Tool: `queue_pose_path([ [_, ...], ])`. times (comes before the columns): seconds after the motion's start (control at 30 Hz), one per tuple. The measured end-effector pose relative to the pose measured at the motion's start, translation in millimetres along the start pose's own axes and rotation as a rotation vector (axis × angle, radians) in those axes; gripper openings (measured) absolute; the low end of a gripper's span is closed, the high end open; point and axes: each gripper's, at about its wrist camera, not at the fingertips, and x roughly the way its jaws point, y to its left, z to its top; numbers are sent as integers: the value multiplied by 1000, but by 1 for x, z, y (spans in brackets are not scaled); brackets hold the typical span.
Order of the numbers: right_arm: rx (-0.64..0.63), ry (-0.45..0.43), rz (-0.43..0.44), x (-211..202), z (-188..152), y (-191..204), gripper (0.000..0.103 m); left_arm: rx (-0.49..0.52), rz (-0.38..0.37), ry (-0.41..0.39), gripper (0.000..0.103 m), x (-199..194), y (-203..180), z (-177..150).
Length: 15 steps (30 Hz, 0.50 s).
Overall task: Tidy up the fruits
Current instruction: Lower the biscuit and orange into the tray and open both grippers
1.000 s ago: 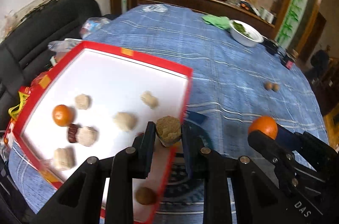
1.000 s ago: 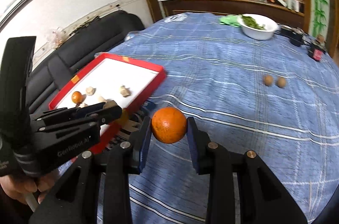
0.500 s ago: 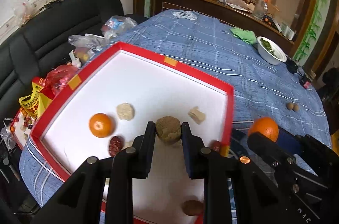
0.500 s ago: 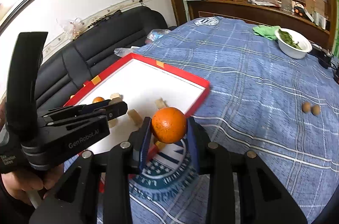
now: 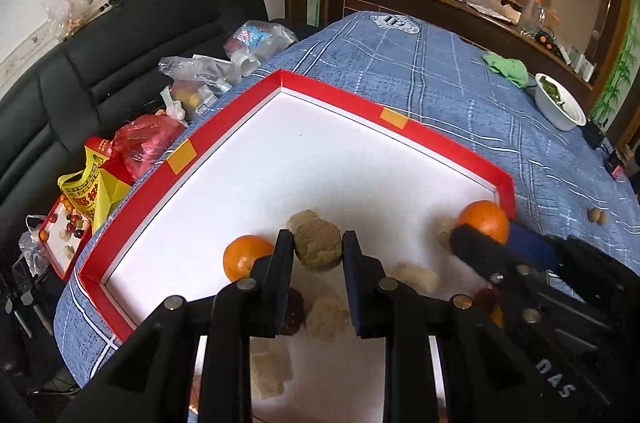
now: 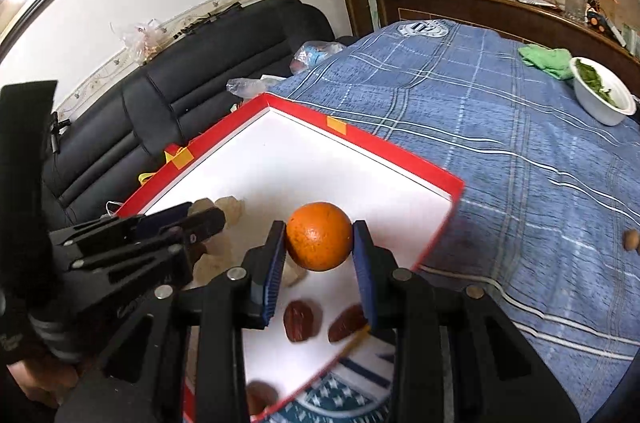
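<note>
Nearest the camera, the left hand-held gripper (image 5: pixel 317 255) is clamped on a rough brown lump (image 5: pixel 316 240) above the red-rimmed tray (image 5: pixel 424 133). The right hand-held gripper (image 6: pixel 320 243) pinches an orange (image 6: pixel 319 236) over the same white tray floor (two dark red dates (image 6: pixel 303 320) lie just under it). A second orange (image 5: pixel 245 257) and pale lumps (image 5: pixel 416 276) rest inside. Farther off, on the blue-checked surface (image 6: pixel 500 151), stands a white bowl (image 6: pixel 602 101) of greens.

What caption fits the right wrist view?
Right tool holds an orange above the red-rimmed white tray, two dates lying below, left tool alongside.
</note>
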Motion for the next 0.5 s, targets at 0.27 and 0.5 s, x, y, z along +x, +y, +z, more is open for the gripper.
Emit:
queue_pose_path([
  [0.27, -6, 46, 27, 24, 2, 3, 36, -16, 52, -25, 45, -1, 9, 6],
  [0.5, -2, 5, 5, 5, 3, -3, 66, -62, 60, -38, 74, -10, 14, 8],
])
